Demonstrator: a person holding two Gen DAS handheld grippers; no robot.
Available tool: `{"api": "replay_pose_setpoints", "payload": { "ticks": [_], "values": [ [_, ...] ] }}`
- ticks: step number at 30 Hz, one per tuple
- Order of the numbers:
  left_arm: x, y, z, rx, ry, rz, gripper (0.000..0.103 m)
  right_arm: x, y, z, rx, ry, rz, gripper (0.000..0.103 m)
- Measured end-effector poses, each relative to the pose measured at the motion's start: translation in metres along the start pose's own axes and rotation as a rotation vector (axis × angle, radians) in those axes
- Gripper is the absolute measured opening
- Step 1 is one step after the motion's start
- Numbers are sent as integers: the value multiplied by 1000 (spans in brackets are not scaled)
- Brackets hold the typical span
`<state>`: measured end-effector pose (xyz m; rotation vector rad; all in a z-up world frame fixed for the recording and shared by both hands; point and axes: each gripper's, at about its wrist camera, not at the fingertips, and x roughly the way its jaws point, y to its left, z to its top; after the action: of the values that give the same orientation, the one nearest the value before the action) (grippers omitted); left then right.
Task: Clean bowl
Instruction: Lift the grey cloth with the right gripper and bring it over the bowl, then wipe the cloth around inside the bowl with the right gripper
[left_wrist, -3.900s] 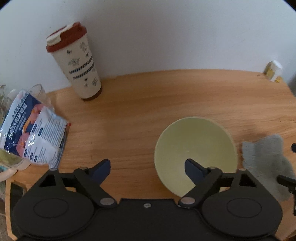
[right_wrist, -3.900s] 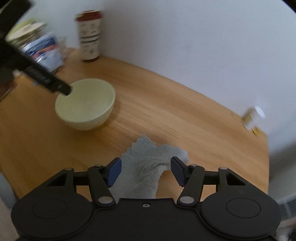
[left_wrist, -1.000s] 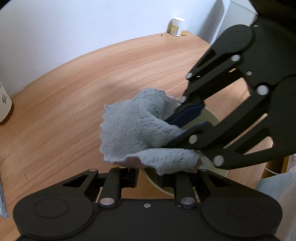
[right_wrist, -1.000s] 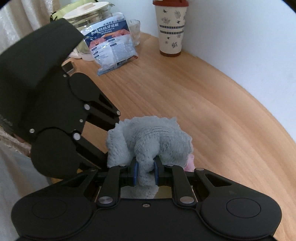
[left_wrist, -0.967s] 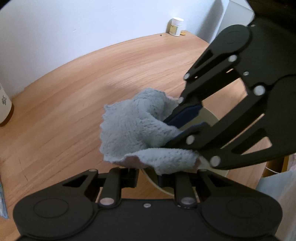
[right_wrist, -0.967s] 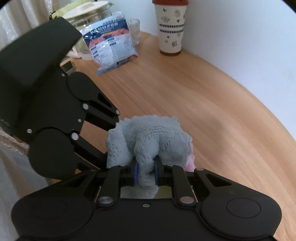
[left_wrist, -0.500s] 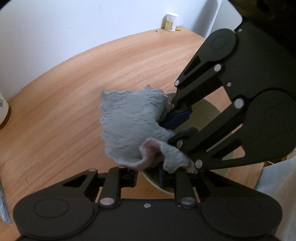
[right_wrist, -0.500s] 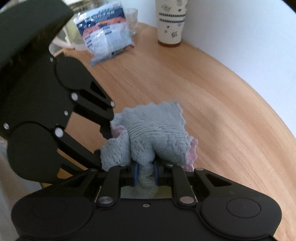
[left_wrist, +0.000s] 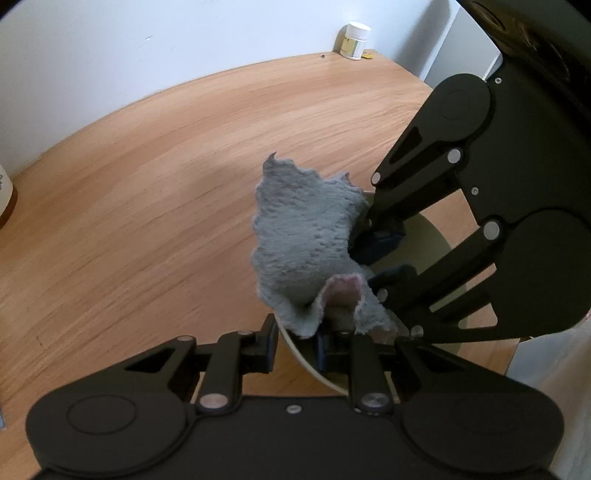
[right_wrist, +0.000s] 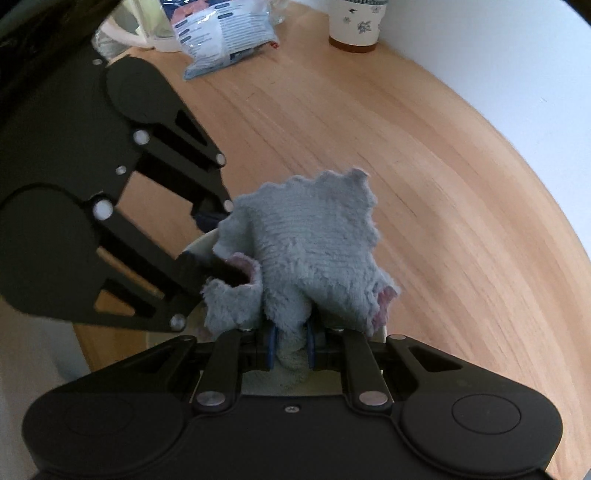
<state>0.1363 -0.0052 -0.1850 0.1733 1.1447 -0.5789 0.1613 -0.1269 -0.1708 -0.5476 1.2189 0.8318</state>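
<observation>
Over table: left tool (left_wrist: 295, 347) clamps one bowl (left_wrist: 432, 240) rim, right tool (right_wrist: 290, 349) pinches one cloth (right_wrist: 306, 251) (grey)

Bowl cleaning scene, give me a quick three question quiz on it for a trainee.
1. True or false: the right gripper is shut on the grey cloth.
2. What does the left gripper grip? A) the bowl's rim B) the cup C) the blue packet
3. Fill in: the small white bottle stands at the table's far edge, by the ____.

Key: 1 true; 2 A; 3 wall.
</observation>
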Motion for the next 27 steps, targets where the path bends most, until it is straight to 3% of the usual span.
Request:
{"api": "replay_pose_setpoints", "payload": {
  "ticks": [6,10,16,22,27],
  "values": [
    [-2,1,-3,-5,-2,-6,16,0,-2,0,41,-34,6,17],
    [-1,0,0,-12,10,8,17,-2,-13,1,149,-88,27,17],
    [1,4,2,-65,7,31,16,-4,-9,1,173,-132,-27,17],
    [0,10,3,-165,2,37,15,-12,-21,0,217,-127,-62,16],
    [0,13,6,-211,-6,40,15,-21,-17,-8,196,-68,-104,15]
  ]
}}
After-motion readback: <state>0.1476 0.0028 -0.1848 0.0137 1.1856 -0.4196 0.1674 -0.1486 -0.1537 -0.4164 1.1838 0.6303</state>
